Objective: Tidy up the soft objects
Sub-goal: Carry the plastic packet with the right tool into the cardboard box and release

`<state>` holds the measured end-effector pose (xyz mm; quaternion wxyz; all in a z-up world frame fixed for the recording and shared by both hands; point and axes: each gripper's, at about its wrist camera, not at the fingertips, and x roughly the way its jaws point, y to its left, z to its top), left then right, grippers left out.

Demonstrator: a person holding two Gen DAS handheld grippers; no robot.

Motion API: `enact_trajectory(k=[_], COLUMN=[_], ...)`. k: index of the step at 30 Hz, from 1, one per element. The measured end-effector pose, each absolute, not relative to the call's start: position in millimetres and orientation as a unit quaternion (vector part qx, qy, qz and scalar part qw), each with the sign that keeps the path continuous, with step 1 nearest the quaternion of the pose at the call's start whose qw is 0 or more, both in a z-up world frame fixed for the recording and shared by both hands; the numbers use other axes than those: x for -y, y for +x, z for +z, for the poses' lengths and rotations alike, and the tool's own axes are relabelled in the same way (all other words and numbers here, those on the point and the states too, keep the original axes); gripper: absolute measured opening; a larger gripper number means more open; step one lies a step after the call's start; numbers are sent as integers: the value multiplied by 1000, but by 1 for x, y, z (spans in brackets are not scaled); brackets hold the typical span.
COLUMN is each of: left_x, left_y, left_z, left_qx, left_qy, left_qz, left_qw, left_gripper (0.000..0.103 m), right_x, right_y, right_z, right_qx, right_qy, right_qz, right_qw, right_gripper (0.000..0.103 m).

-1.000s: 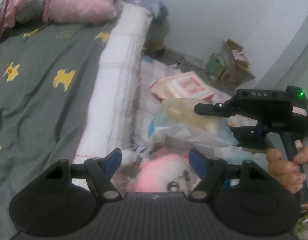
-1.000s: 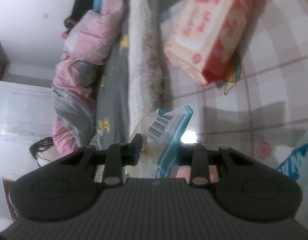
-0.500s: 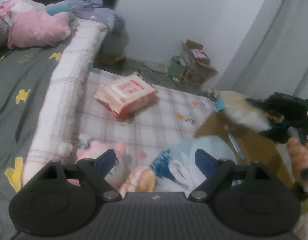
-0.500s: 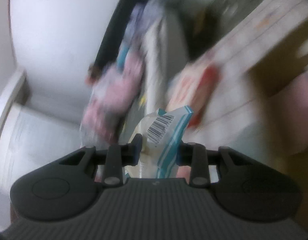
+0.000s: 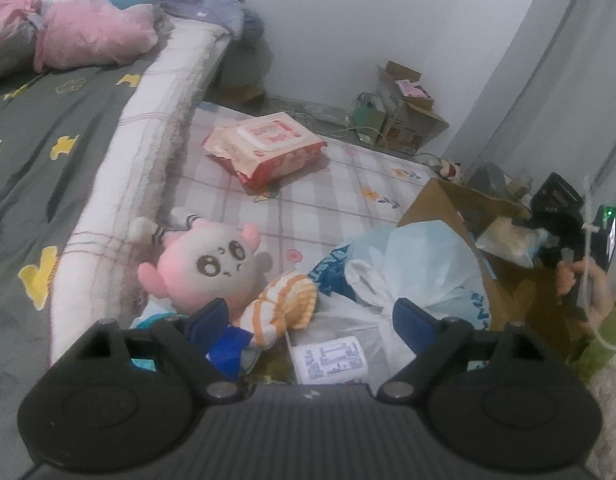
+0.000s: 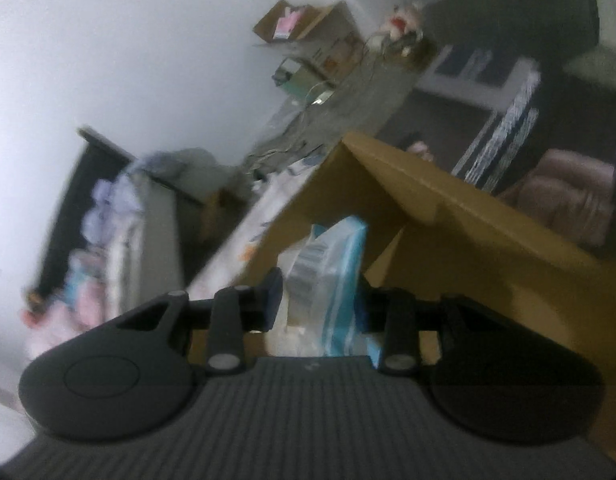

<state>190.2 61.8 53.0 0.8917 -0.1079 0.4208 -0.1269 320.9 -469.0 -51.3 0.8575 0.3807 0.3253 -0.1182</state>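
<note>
1. Blue-padded fingers point(image 5: 212, 314) on my left gripper point(image 5: 308, 316) are spread wide and opening a touch more, nothing between them, hanging over the floor pile.
2. Right under them: an orange-striped knit thing point(image 5: 282, 306), a white plastic bag point(image 5: 407, 276), and the pink plush point(image 5: 216, 264) leaning on the mattress edge point(image 5: 120, 184). That's the stuff left to sort.
3. My right gripper point(image 6: 317, 300) has a clear packet with a barcode point(image 6: 327, 272) between its fingers, and they're opening now. It's blurry, so I can't tell if the pads are off the packet yet.
4. Packet sits over the open cardboard box point(image 6: 447, 200), close to a corner. My worry: it clips that flap and slides out onto the mat point(image 5: 327, 200) rather than inside.
5. Also the bag is slumped against the box, so a sloppy left grab could drag the box along.
6. Further out, a red-and-white wipes pack point(image 5: 264, 148) lies alone on the mat, well apart from the pile.
</note>
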Motion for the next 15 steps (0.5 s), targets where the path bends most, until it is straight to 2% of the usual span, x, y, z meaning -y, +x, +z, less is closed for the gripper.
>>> enact_trajectory(k=[1,3,5,15], left_x=[-64,-66,-68,-80], left_y=[190,190,190,183], left_z=[53,54,53,49], left_qx=[-421,-420,-420,-417], left_qy=[-108,-106,-106,-119], left_qz=[-125,-121,-120,-122], left_qw=[892,893,893,893], left_gripper=[90,90,90,90], right_x=[465,463,466,468], right_y=[322,320,315,287], right_z=[-54,-57,-61,-40], right_qx=[-330,-334,-344,-353], right_qy=[360,338,331,307], right_qz=[-129,-143,-157,-156], right_qw=[863,868,865,870], right_gripper=[44,49,64,72])
